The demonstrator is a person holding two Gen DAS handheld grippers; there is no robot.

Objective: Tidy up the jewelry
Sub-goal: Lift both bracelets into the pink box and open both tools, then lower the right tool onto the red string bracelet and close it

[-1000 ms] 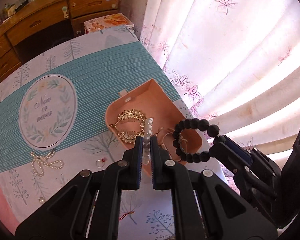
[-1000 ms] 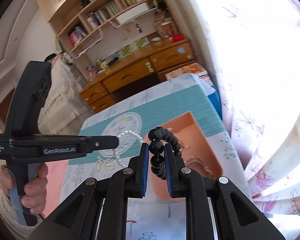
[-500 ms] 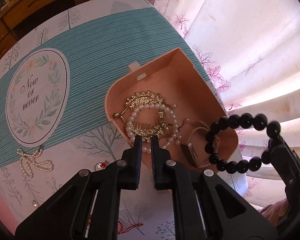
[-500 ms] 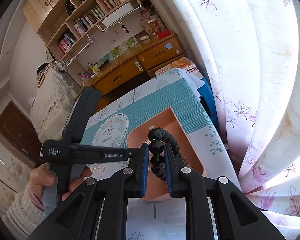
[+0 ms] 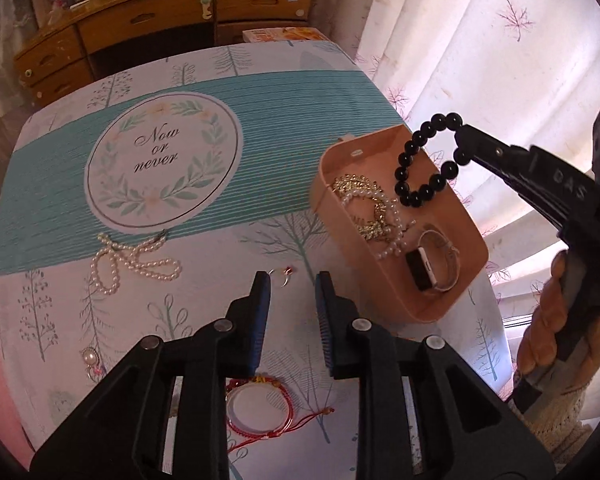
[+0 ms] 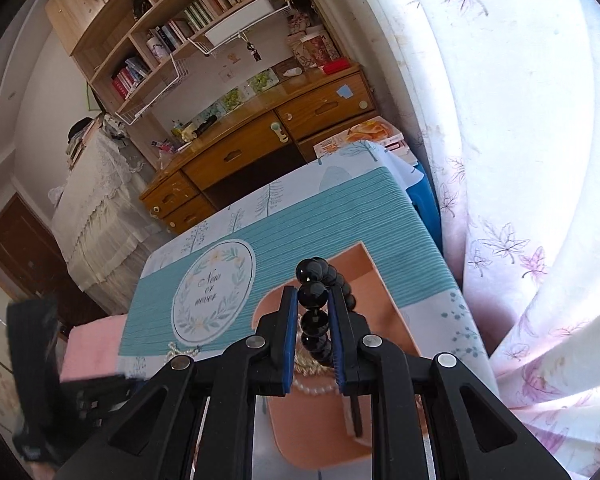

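Left wrist view: the left gripper [image 5: 292, 280], its jaws just opened and holding nothing, hangs over the bench [image 5: 260, 92] near a ring [image 5: 281, 276]. The tray [image 5: 452, 304] at the right edge holds pearls [image 5: 388, 216] and a watch [image 5: 432, 264].

Right wrist view: the right gripper [image 6: 313, 300] pinches black beads [image 6: 312, 294] above the tray [image 6: 384, 300].
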